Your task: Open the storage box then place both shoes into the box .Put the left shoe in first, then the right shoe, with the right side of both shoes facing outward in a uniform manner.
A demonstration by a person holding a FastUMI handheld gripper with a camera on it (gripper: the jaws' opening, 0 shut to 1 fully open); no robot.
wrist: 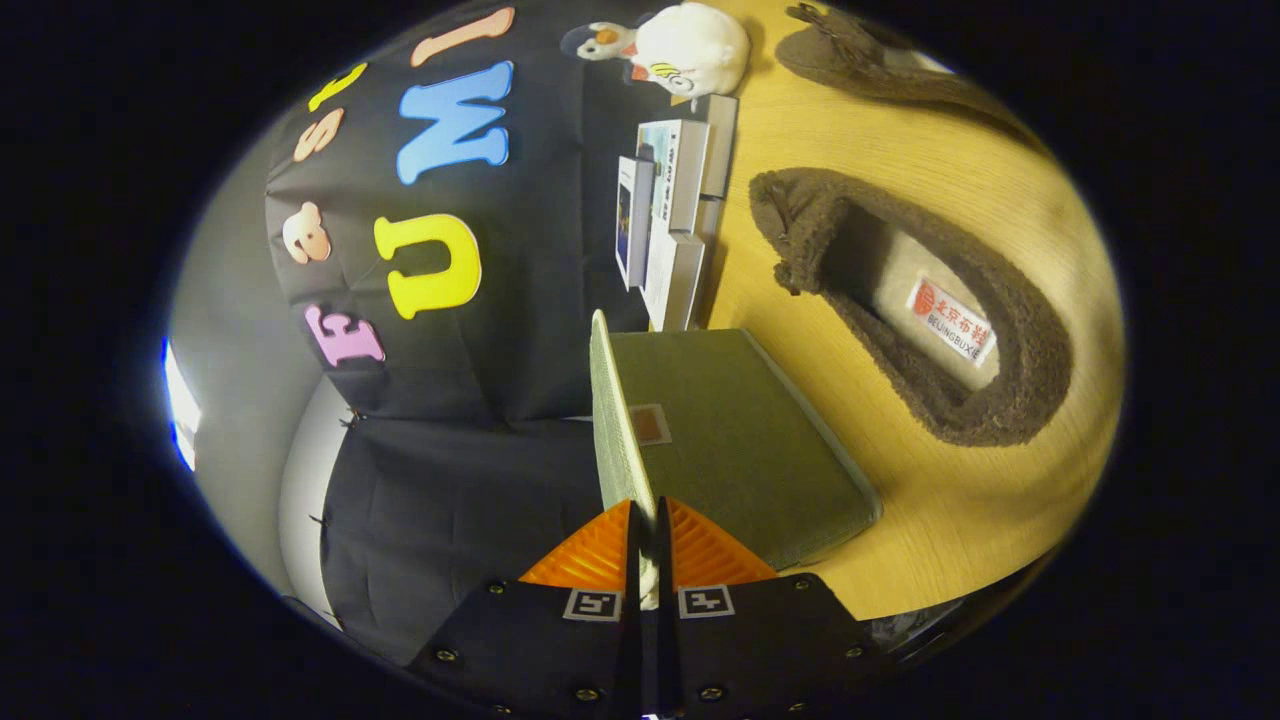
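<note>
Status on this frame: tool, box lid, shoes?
Tool shut on lid, lid raised. Both shoes on table beyond box. Nothing in the way.

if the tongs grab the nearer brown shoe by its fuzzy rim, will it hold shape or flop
The brown shoe looks fleecy and thick-walled, so its rim would likely squash between the fingers. It probably feels light and may sag at the toe. Its pile should resist slipping. The tongs are now shut on the storage box lid.
</note>
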